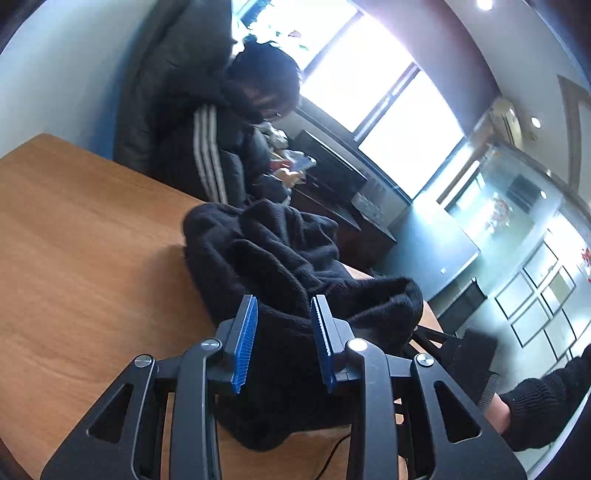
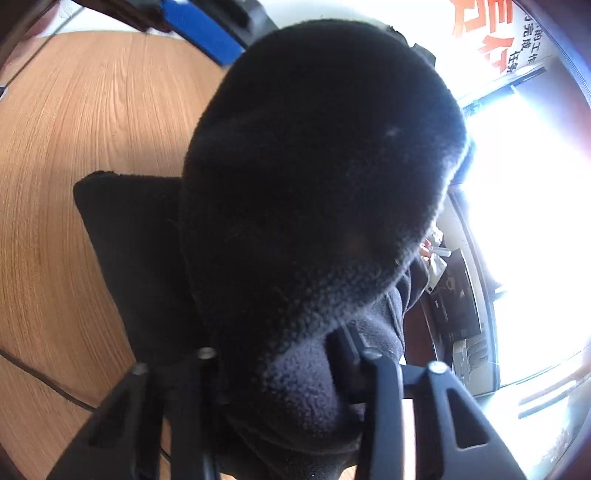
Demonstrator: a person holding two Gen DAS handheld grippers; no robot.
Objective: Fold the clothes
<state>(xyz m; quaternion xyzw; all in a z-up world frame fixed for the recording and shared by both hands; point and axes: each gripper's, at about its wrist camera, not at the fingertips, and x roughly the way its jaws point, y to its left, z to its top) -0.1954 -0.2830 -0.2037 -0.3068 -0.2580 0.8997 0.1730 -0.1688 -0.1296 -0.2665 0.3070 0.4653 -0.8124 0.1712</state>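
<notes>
A wall sign (image 2: 495,33) up and right of the right claw bears large orange characters, cut off; small black ones beside them read 工作, 完成, 任务.

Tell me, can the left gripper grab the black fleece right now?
Probably yes. The left gripper has its fingers apart, and the black fleece lies heaped on the wooden table right beyond them, with nothing in between.

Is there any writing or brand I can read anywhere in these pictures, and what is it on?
"的工作", "完成" and "任务": small black characters on a white poster, top right of the right wrist view; only partly legible.
Large red characters on the same poster: cut off, unreadable.
Three white stripes on a seated person's dark jacket: no lettering.
Framed papers on the wall: too small to read.
</notes>
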